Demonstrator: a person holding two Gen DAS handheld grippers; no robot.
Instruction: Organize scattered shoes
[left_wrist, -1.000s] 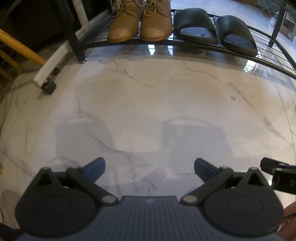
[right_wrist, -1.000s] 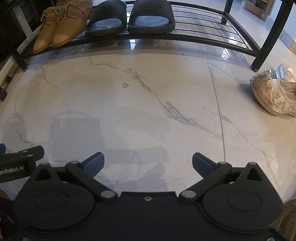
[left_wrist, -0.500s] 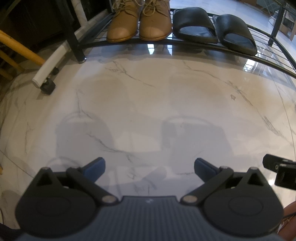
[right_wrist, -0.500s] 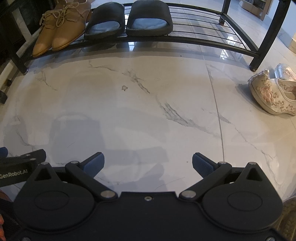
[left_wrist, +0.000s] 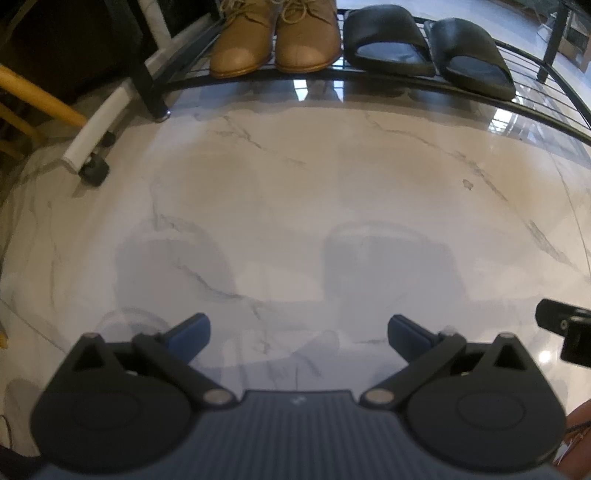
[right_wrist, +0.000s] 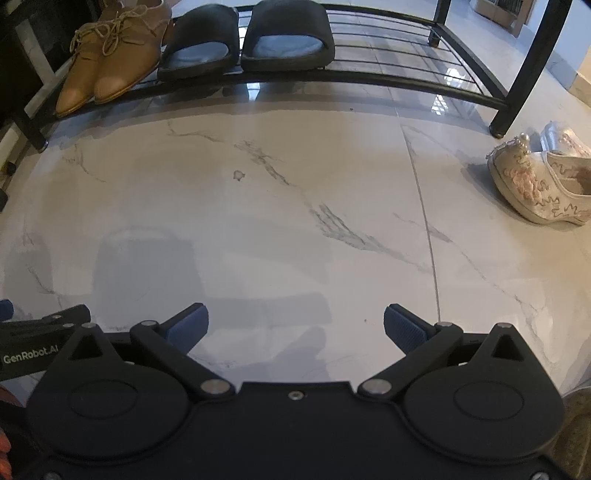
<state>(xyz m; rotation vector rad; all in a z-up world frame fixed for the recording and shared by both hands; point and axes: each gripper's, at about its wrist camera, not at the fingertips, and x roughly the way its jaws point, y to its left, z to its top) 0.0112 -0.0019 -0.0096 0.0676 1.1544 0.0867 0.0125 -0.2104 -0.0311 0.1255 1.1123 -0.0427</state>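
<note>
Tan lace-ups (right_wrist: 107, 70), black slides (right_wrist: 243, 40), cream floral-embroidered shoes (right_wrist: 543, 184) (grey-veined white floor (right_wrist: 295, 206)).

White marble floor (left_wrist: 295, 206), wooden chair leg (left_wrist: 37, 99)

Rack (right_wrist: 369, 79), upper frame: two tan lace-ups (right_wrist: 107, 70), two black slides (right_wrist: 288, 40). Floor, right edge: two embroidered shoes (right_wrist: 539, 188). Grippers: two.

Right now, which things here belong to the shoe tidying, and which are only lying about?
Job:
- tan lace-up shoes, on rack
- black slides, on rack
- embroidered shoes, on floor
- shoe rack

Lying about:
- wooden bar
- white bar
</note>
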